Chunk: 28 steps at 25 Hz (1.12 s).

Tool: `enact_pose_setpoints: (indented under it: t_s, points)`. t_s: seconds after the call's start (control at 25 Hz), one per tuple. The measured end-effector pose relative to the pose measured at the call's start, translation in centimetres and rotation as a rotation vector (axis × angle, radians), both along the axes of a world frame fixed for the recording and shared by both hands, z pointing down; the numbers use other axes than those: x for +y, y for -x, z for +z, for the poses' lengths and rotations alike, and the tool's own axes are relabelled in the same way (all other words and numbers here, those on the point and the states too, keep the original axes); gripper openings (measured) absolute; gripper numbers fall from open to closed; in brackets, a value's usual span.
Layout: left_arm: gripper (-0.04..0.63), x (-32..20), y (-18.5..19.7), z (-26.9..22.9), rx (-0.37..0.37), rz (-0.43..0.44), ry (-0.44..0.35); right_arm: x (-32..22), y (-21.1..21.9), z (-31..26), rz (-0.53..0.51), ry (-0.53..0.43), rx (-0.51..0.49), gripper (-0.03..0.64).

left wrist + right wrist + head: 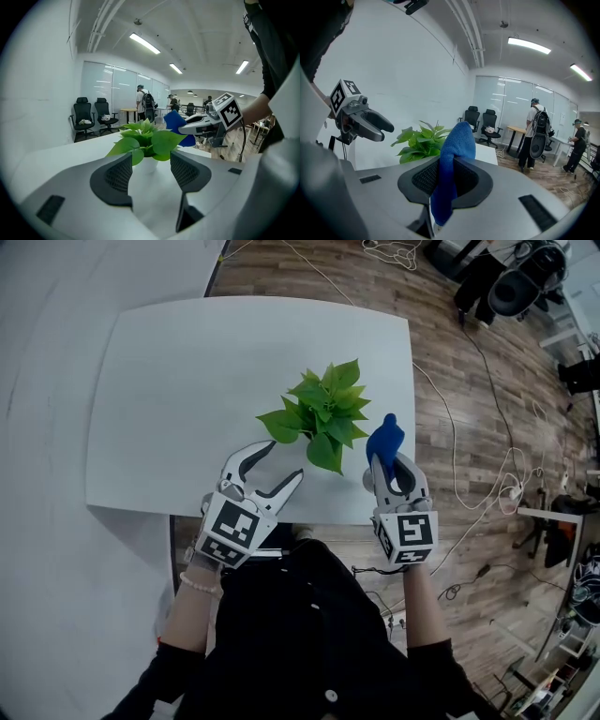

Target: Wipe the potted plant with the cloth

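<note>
A: Blue cloth (385, 439): where is it, relative to the potted plant (323, 413)?
B: Just to the plant's right, standing upright in the right gripper (384, 465). The jaws are clamped on its fold, and the pads cover part of it.
A: And the pot itself?
B: In the head view the leaves hide it. Only the left gripper view shows a bit of the white pot (149, 164), partly screened by the jaws.
A: The left gripper (281, 462)?
B: Its jaws stand apart with nothing gripped, just short of the plant on its near left side and aimed at it. The plant stands on the white worktop (187, 381), near the edge closest to the person. Both forearms reach forward, one on either side of the plant. Whether the cloth touches a leaf, I can't tell.
</note>
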State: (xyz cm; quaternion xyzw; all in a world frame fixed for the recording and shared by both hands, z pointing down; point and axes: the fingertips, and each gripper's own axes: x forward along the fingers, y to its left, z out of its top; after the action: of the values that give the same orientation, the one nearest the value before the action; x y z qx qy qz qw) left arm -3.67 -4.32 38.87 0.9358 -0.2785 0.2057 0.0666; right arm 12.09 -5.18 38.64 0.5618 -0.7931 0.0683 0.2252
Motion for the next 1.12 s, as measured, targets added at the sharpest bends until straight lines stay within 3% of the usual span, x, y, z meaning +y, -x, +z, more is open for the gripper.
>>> enact_pose_setpoints:
  t_s: [0.32,0.6,0.84,1.12]
  points:
    - [0.27,-0.8,-0.1,3.9,-0.005,0.051,0.067,-2.5,-1.1,2.3,-0.047,0.002,-0.017,0.085]
    - [0.293,-2.3,-0.6,6.5,0.013,0.016,0.103,-5.3,-3.3,4.5,-0.063,0.036,-0.073,0.084]
    - [0.31,-3.7,-2.0,7.1,0.048,-0.011,0.108,-8.1,-1.8,4.9,-0.187,0.05,-0.06,0.084]
    - [0.311,-3.6,-3.4,8.9,0.006,-0.002,0.096,-10.5,-0.7,6.0,-0.317,0.085,-0.048,0.084]
